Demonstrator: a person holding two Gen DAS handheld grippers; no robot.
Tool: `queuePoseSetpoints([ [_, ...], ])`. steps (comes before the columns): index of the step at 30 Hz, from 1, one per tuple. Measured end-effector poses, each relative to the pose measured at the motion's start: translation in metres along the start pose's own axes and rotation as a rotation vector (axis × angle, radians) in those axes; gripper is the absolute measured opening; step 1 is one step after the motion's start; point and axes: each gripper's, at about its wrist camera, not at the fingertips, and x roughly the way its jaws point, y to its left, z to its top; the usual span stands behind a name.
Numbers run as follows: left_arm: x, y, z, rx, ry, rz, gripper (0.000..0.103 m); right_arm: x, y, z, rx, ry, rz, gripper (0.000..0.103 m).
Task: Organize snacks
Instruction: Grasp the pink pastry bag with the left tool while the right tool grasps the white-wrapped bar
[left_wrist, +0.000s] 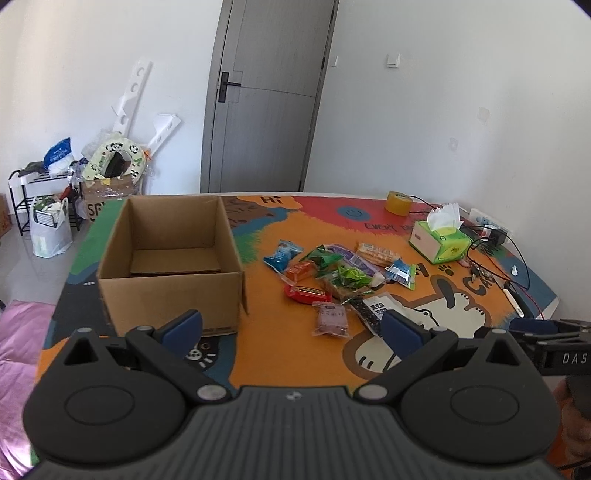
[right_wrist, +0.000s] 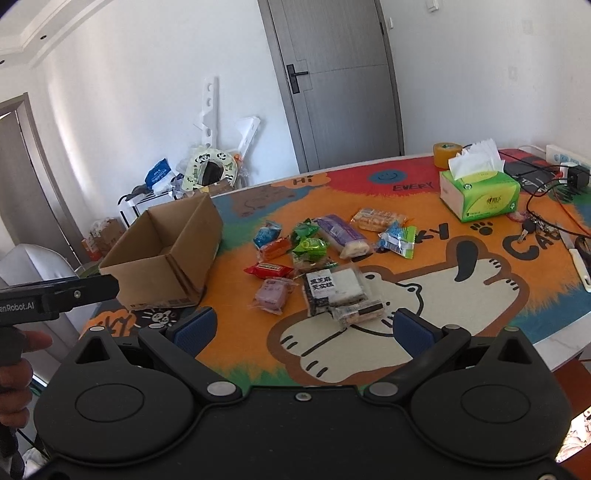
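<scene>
An open, empty cardboard box (left_wrist: 170, 258) (right_wrist: 166, 251) stands on the left of a colourful cartoon mat. To its right lies a loose pile of wrapped snacks (left_wrist: 332, 273) (right_wrist: 317, 254): blue, green, orange, red, purple and pink packets plus a black-and-white pack (right_wrist: 332, 288). My left gripper (left_wrist: 291, 328) hovers open over the near mat, between the box and the pile, holding nothing. My right gripper (right_wrist: 303, 328) is open too, just short of the black-and-white pack, with nothing between its fingers.
A green tissue box (left_wrist: 439, 240) (right_wrist: 480, 192), a yellow tape roll (left_wrist: 399, 202), keys, cables and a power strip (right_wrist: 565, 158) crowd the table's right side. Beyond the table are a grey door (left_wrist: 266, 96), a shoe rack with bags, and a pink cushion (left_wrist: 18, 350) at the left.
</scene>
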Motion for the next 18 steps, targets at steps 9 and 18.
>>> queuePoseSetpoints([
  [9,0.039,-0.014,-0.001,0.01,0.018,-0.02,0.102,0.023,-0.028,-0.007,0.015,0.012,-0.024,0.103],
  [18,0.078,-0.024,-0.007,0.006,0.06,-0.046,0.1,0.049,-0.045,-0.009,0.027,0.006,-0.021,0.098],
])
